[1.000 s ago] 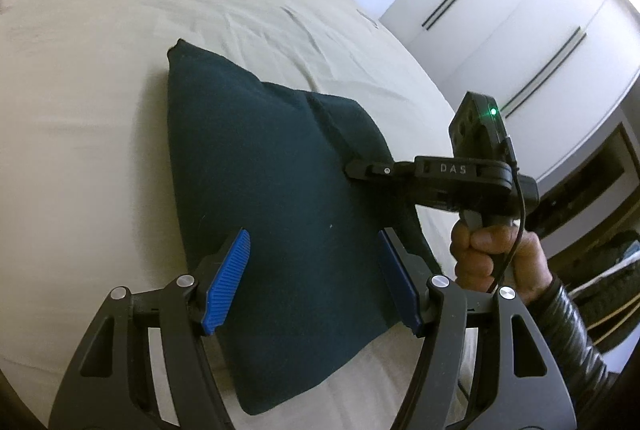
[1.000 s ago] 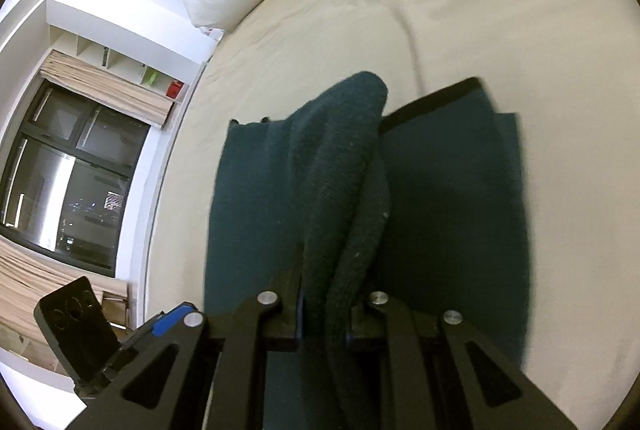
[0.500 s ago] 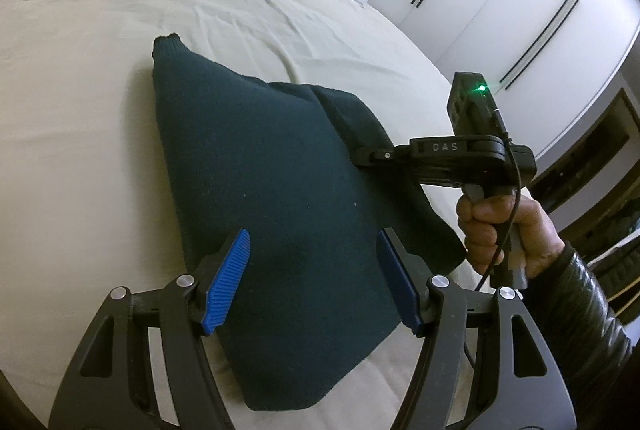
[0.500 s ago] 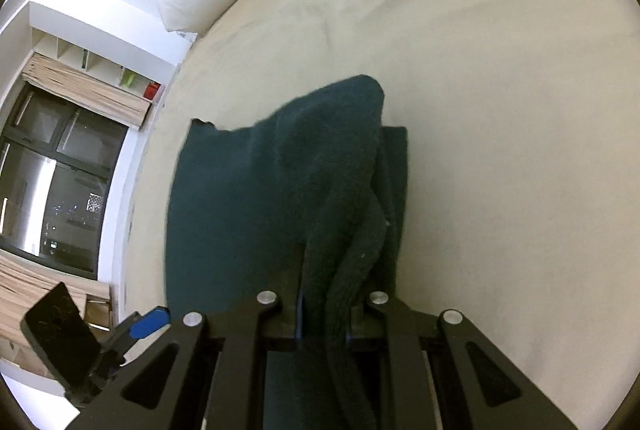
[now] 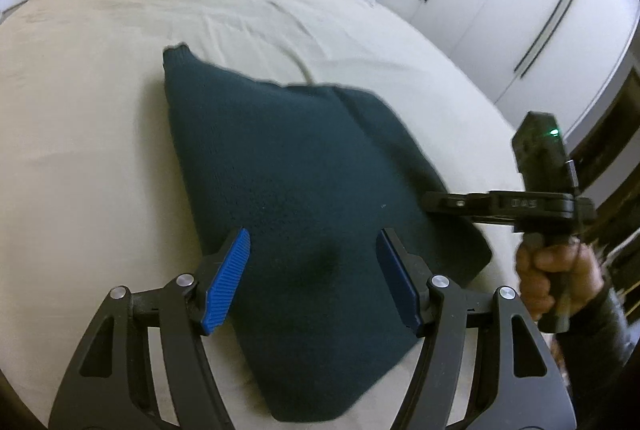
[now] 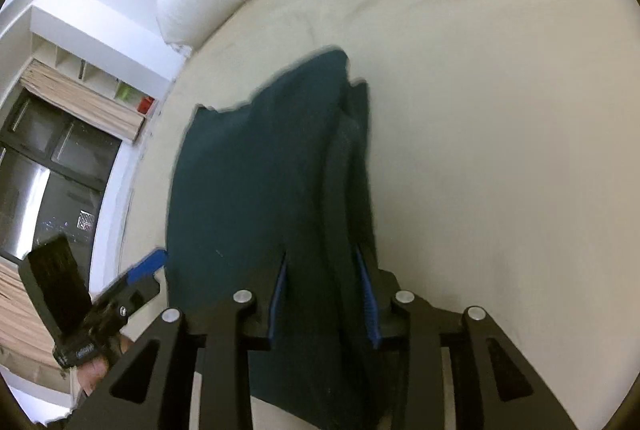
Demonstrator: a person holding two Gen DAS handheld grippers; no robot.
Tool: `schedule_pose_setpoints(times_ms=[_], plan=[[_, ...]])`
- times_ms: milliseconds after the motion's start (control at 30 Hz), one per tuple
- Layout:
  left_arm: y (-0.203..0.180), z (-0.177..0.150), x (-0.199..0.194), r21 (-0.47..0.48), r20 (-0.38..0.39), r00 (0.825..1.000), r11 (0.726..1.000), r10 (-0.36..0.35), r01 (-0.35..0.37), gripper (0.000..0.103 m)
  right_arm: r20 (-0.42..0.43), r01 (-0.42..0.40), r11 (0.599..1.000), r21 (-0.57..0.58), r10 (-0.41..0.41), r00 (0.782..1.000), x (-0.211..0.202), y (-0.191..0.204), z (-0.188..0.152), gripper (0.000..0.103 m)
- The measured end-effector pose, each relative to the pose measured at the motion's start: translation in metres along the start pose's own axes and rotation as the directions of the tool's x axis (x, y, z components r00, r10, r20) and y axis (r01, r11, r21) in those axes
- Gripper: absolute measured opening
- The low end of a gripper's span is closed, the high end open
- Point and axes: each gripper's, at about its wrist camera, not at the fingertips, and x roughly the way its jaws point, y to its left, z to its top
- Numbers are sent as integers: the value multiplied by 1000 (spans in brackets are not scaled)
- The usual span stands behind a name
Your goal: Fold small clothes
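The left wrist camera looks steeply down past its gripper (image 5: 314,280) toward the white panelled wardrobe doors (image 5: 500,2). The right wrist camera faces the dark window (image 6: 48,170). Both sit close over the dark teal knitted garment (image 5: 288,186) on the beige bed (image 5: 80,110), and both views share it.

The dark teal garment (image 5: 288,182) is coarse matt knit, the bed sheet (image 5: 80,118) smooth matt cloth, the wardrobe doors (image 5: 500,2) glossy white.
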Motion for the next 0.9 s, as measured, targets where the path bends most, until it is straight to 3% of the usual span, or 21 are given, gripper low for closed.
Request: schedule_pose_setpoints(times_ms=[67, 133, 233, 333, 367, 433, 533, 600, 633, 667, 700, 733, 833, 900], plan=[[-2, -3, 1, 15, 3, 1000, 1000, 5, -5, 64, 13, -26, 999, 32, 26, 1000, -7, -10, -2, 28], [-1, -1, -6, 11, 14, 1000, 1000, 5, -5, 64, 23, 21, 1000, 23, -22, 1000, -16, -11, -6, 39], [4, 12, -25, 11, 98, 995, 1000, 10, -11, 64, 89, 58, 998, 30, -61, 994, -42, -10, -7, 44], [13, 33, -22, 5, 106, 994, 999, 42, -43, 64, 163, -83, 996, 11, 80, 983, -59, 2, 4, 44], [15, 40, -18, 3, 102, 994, 999, 42, -42, 57, 151, -135, 991, 0, 134, 979, -55, 9, 12, 43], [12, 52, -4, 41, 81, 995, 998, 51, -54, 45, 114, -206, 978, -20, 207, 972, -37, 24, 26, 29], [13, 64, 35, 47, -15, 998, 997, 54, -54, 34, 66, -243, 970, 20, 241, 968, 2, 24, 51, 28], [17, 64, 57, 64, -49, 995, 994, 92, -89, 33, 37, -253, 966, 59, 251, 967, 26, 15, 62, 28], [17, 63, 63, 80, -56, 993, 992, 107, -102, 33, 10, -220, 974, 63, 220, 976, 41, 9, 66, 28], [16, 61, 68, 97, -57, 991, 989, 121, -115, 33, -2, -190, 979, 73, 191, 982, 47, 3, 66, 21], [15, 59, 72, 108, -52, 990, 986, 131, -125, 33, -9, -181, 979, 97, 182, 983, 53, -5, 65, 3], [14, 59, 74, 112, -56, 989, 985, 141, -134, 33, -4, -192, 975, 111, 194, 981, 53, -13, 62, 0], [8, 58, 80, 112, -70, 986, 983, 151, -143, 33, 30, -247, 959, 137, 245, 969, 48, -28, 55, 0], [11, 61, 78, 84, -76, 988, 988, 133, -127, 33, 38, -224, 967, 125, 221, 975, 37, -23, 51, 0]])
